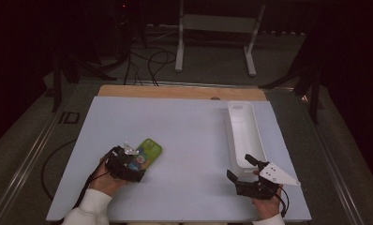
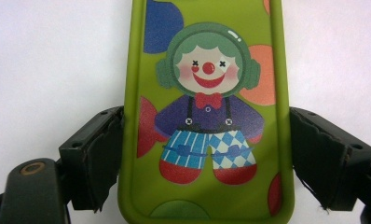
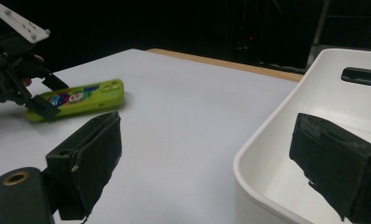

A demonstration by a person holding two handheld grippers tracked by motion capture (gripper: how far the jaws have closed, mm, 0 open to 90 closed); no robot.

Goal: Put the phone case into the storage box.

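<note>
Object: flat, round-cornered green phone case printed with a clown figure (image 2: 207,121), lying face up on the pale blue table top (image 1: 189,140), well to the left of the long white plastic bin (image 1: 243,133).
Left gripper (image 1: 137,165): jaws astride the case's near end, one at each long edge; the pads (image 2: 102,158) look to touch or nearly touch the rim, a firm pinch not evident.
Right gripper (image 1: 241,168): jaws wide apart, nothing between them, poised at the bin's near end.
Handling, judged: light, thin, stiff across its width; rubbery rim probably offers good friction.
Hold, judged: across the long edges, low on the rim.
</note>
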